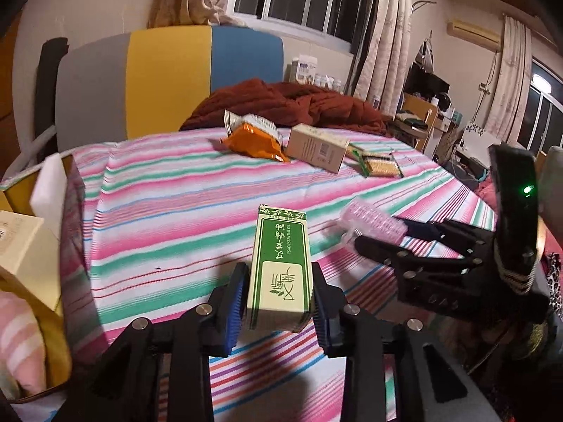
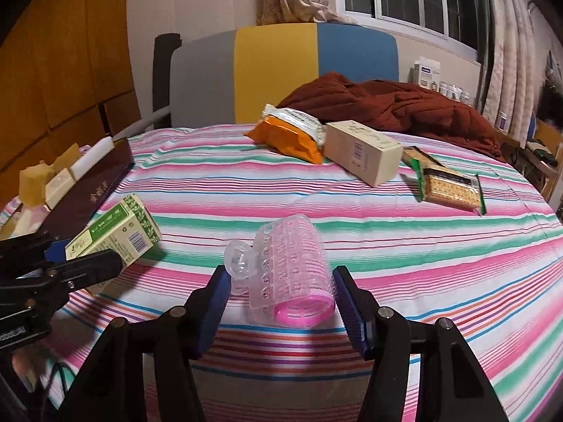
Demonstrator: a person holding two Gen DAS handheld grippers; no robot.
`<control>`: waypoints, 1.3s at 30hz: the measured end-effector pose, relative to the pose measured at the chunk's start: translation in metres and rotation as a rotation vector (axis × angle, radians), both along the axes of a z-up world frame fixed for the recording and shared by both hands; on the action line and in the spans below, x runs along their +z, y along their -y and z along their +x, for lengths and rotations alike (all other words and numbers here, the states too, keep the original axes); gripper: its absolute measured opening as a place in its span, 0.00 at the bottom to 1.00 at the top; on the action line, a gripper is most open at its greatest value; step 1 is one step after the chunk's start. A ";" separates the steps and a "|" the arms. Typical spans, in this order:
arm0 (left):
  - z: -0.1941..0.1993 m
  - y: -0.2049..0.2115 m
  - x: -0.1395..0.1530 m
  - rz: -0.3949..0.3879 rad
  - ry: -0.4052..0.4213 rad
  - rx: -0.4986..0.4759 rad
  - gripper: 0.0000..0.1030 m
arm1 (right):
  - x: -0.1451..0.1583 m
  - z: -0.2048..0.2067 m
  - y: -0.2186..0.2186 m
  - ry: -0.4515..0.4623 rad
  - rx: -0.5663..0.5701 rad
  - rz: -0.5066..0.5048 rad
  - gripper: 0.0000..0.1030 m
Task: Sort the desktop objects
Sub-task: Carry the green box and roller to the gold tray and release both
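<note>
Left gripper is clamping a small green-and-cream essential oil carton between its blue pads, carrying it raised off the striped cloth; the pads are pinching the carton's lower half, so most of the box is standing out past the fingertips. Right gripper is holding a pink hair roller with a clear clip, its jaws closed to the roller's width, the roller lying lengthwise between the pads. From the left wrist view the two loads are sitting near each other above the near edge of the cloth. Beyond them, well apart at the far side, an orange snack packet, a cream carton just beside it, and a green-edged cracker pack are lying unsorted. At far left an open dark-sided box is holding pale cartons and foam; likely the drop-off, though I cannot tell for sure. Risks: the oil carton is gripped low and could be pivoting or slipping if swung fast; thin card could be crushing under a hard squeeze. The roller is hollow and bristly, so it could be rolling out of the pads or snagging. The grippers are working close together and could be knocking each other. Legible writing: "TSAO ESSENTIAL OIL" and "10ml" on the green carton, upside down, alongside Chinese characters; gold characters on the dark box side, too small to read.
</note>
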State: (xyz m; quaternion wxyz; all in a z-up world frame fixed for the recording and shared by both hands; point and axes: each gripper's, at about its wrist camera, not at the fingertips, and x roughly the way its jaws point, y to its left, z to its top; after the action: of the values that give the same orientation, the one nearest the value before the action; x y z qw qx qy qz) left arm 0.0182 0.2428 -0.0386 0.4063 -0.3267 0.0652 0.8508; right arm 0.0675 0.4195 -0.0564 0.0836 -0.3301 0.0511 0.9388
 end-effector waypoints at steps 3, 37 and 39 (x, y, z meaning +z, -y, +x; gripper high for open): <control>0.003 0.013 0.009 0.031 -0.002 0.010 0.32 | 0.003 -0.002 0.010 -0.010 0.023 -0.008 0.58; -0.046 0.217 0.039 0.110 -0.080 0.521 0.33 | 0.083 -0.173 0.208 -0.068 0.531 -0.202 0.59; -0.046 0.223 0.036 0.113 -0.078 0.529 0.34 | 0.076 -0.193 0.215 -0.036 0.532 -0.236 0.59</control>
State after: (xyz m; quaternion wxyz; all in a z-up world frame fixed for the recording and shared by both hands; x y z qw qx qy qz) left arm -0.0275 0.0196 -0.0025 0.1848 -0.2763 -0.0543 0.9416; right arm -0.1254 0.2048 0.0198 -0.2055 -0.3228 0.0732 0.9210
